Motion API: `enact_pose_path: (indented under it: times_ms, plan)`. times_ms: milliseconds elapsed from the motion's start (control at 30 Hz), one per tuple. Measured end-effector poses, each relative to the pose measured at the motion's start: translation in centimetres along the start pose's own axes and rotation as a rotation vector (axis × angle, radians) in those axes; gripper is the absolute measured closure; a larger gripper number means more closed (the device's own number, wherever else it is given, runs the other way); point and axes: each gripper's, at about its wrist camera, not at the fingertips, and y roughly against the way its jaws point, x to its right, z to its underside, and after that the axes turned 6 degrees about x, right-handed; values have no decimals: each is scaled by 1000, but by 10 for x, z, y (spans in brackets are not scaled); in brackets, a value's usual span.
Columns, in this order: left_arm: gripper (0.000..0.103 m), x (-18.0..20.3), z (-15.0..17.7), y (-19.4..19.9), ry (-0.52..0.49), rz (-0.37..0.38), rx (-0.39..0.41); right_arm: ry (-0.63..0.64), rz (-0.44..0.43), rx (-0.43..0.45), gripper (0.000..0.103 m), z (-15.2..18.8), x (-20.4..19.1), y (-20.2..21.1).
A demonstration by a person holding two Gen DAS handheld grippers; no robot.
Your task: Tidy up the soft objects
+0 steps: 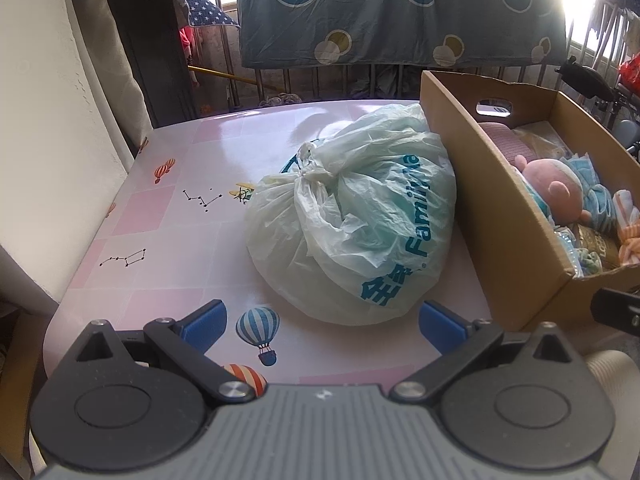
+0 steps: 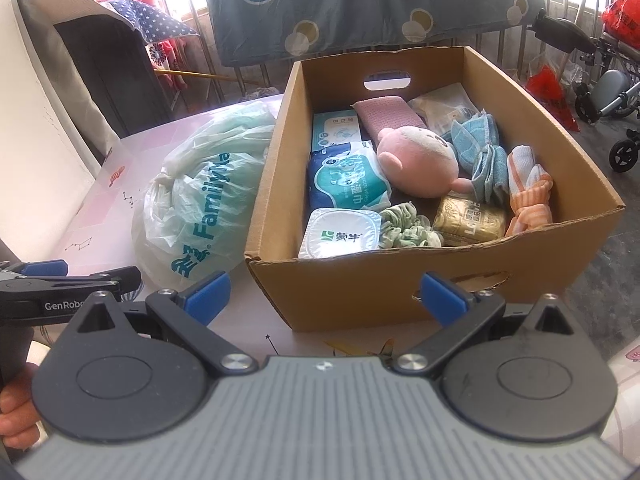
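A tied white plastic bag (image 1: 352, 216) with blue print lies on the pink table, touching the left wall of a cardboard box (image 1: 480, 184). It also shows in the right wrist view (image 2: 204, 196). The box (image 2: 360, 292) holds a pink plush toy (image 2: 420, 160), wet-wipe packs (image 2: 346, 178), a pink cloth (image 2: 388, 114), blue cloths (image 2: 480, 152), an orange striped cloth (image 2: 528, 192), a green scrunchie (image 2: 408, 228) and a gold pack (image 2: 472, 220). My left gripper (image 1: 323, 322) is open just short of the bag. My right gripper (image 2: 326, 294) is open in front of the box.
The pink table (image 1: 160, 216) has printed balloons and constellations. A white wall (image 1: 48, 120) bounds it on the left. A railing with a hanging blue sheet (image 1: 400, 12) stands behind. A wheelchair (image 2: 608, 96) is at the far right. The left gripper (image 2: 60, 284) shows at the right wrist view's left edge.
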Motion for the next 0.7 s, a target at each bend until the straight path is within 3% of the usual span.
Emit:
enact_pose_path:
  times_ms: [700]
  plan:
    - [0,3,2,4,-4,7,-4,10,12,-3,1,-1,-4,2]
